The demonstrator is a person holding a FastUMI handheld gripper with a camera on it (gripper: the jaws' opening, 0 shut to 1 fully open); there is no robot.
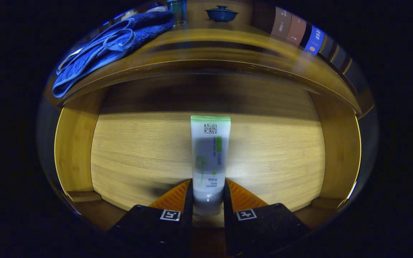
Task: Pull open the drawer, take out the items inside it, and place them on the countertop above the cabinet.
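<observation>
Gripper view: the drawer [74, 150] stood pulled open beneath the countertop [228, 46]. Our gripper [208, 200] had both fingers pressed against the cap end of a white tube [210, 154], which lay on the drawer floor (a blue towel [109, 46] sat above). We judged opening done; lifting and placing remained.

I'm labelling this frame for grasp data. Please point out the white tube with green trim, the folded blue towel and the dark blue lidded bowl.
White tube with green trim [210, 154]: gripper view, mid-body, ahead of both fingers gripping it.
Folded blue towel [95, 53]: gripper view, middle of the cloth.
Dark blue lidded bowl [221, 15]: gripper view, bowl's body.
</observation>
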